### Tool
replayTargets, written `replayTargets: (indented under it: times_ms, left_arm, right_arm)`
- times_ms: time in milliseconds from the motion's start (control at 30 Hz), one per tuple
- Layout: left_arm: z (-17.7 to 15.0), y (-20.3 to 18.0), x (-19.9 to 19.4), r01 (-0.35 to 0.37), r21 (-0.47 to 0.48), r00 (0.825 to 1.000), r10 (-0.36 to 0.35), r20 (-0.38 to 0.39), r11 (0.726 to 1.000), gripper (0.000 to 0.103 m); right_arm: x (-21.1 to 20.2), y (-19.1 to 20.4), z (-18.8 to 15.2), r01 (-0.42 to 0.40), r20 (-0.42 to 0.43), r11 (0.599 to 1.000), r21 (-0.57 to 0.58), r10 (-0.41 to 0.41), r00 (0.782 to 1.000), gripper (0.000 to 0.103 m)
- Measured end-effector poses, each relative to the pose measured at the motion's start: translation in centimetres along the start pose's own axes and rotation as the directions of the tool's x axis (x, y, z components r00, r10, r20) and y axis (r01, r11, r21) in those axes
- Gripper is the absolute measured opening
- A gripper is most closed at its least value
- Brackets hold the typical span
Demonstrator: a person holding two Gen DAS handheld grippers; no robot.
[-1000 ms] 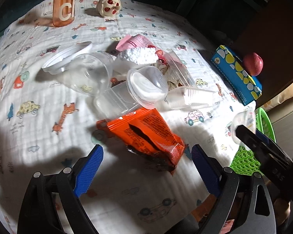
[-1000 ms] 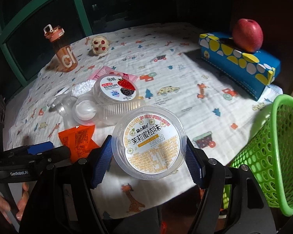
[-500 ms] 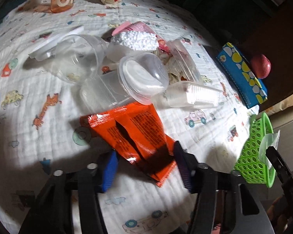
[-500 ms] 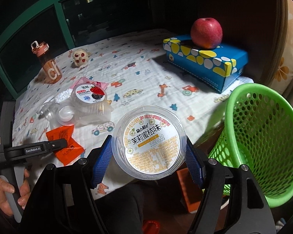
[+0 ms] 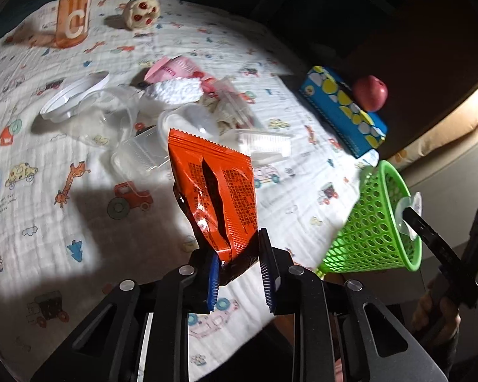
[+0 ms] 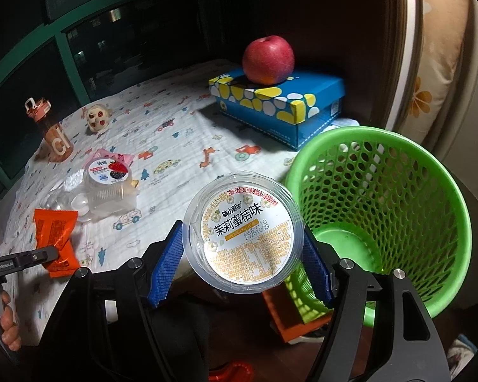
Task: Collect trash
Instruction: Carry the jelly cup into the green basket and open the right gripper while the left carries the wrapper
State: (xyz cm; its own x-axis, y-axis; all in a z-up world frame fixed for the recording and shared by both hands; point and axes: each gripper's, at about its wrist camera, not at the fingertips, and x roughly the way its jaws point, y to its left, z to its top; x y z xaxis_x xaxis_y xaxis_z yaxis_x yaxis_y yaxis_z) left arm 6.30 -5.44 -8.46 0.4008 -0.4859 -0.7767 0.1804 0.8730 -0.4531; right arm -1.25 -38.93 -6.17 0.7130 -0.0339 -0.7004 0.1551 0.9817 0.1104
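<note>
Both grippers hold trash above the patterned-cloth bench (image 5: 79, 229).
Left gripper (image 5: 239, 265) jaws pinch the crinkled orange foil wrapper (image 5: 220, 191) at frame centre; right gripper (image 6: 239, 256) jaws clasp the clear round plastic cup (image 6: 243, 237) beside the green perforated plastic basket (image 6: 398, 210), lower right.

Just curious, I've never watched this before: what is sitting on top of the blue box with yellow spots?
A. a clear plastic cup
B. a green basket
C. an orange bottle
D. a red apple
D: the red apple rests on the blue box.
</note>
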Motion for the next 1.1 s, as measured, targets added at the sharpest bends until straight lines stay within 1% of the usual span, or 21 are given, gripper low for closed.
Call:
replayTargets:
  times_ms: [233, 500, 600, 733, 833, 933, 1000, 1100]
  left_arm:
    - [0.5, -4.2, -1.6, 0.080, 0.109, 0.996, -0.083, 0.023, 0.991, 0.021]
    - [2.2, -9.6, -0.5, 0.156, 0.211, 0.987, -0.159, -0.003, 0.965, 0.021]
    - [3.1, -12.4, 0.0, 0.191, 0.264, 0.981, -0.194, -0.013, 0.946, 0.021]
    - [4.0, -15.9, 0.7, 0.221, 0.325, 0.974, -0.224, -0.028, 0.920, 0.021]
    - [4.3, -18.5, 1.5, 0.238, 0.370, 0.970, -0.238, -0.045, 0.898, 0.020]
    - [4.4, -21.0, 2.3, 0.255, 0.417, 0.966, -0.251, -0.064, 0.873, 0.020]
    - [4.4, -22.8, 3.0, 0.270, 0.444, 0.962, -0.262, -0.081, 0.854, 0.020]
    - [4.3, -25.3, 4.3, 0.275, 0.481, 0.961, -0.258, -0.103, 0.833, 0.020]
  right_arm:
    - [0.1, -3.3, 0.3, 0.060, 0.009, 0.996, 0.062, -0.061, 0.998, 0.069]
    - [0.9, -6.9, 0.1, 0.130, -0.021, 0.985, 0.115, -0.129, 0.991, 0.069]
    - [1.2, -8.1, -0.1, 0.145, -0.032, 0.981, 0.132, -0.142, 0.989, 0.070]
    - [1.1, -9.4, -0.5, 0.156, -0.040, 0.975, 0.156, -0.152, 0.988, 0.070]
    - [1.0, -10.2, -0.7, 0.160, -0.044, 0.972, 0.170, -0.154, 0.987, 0.072]
    - [0.6, -10.8, -0.9, 0.166, -0.039, 0.970, 0.180, -0.162, 0.986, 0.077]
    - [0.2, -11.2, -1.1, 0.167, -0.031, 0.968, 0.189, -0.164, 0.986, 0.077]
    - [-0.6, -11.8, -1.2, 0.175, -0.021, 0.964, 0.200, -0.175, 0.984, 0.078]
